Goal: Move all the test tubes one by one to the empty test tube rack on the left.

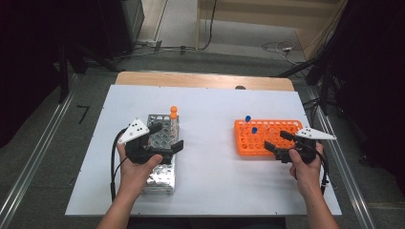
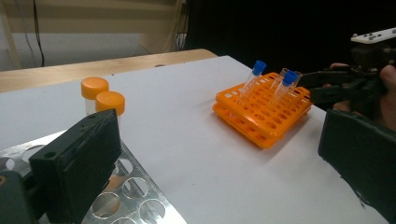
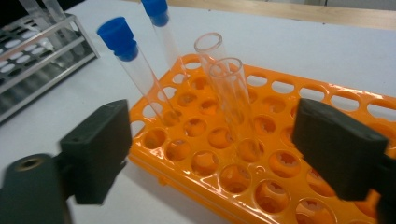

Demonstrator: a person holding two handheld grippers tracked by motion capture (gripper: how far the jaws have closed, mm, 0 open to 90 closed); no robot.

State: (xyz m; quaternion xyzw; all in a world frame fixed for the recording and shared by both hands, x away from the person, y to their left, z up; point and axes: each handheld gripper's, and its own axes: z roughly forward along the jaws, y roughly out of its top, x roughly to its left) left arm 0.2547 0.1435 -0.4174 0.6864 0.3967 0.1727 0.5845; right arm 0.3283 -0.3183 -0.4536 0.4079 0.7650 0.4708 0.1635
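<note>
Reaching toward the orange rack (image 1: 267, 137), the right gripper (image 3: 219, 149) stood with jaws spread and nothing pinched; an uncapped tube (image 3: 232, 100) rose in the gap between them, untouched. Step judged: approach to grasp that open tube, standing in the rack at the table's right. Next move would call for easing forward until the pads flank the glass, then closing gently, clear of the second open tube (image 3: 208, 58) just behind.

Left gripper (image 1: 160, 138): jaws wide apart, empty, hovering over the metal rack (image 1: 160, 176), near two orange-capped tubes (image 2: 102, 100).

The right gripper view resolved both uncapped tubes and two blue-capped tubes (image 3: 135, 70); the high view gave the racks well apart on the white table (image 1: 210, 186).
</note>
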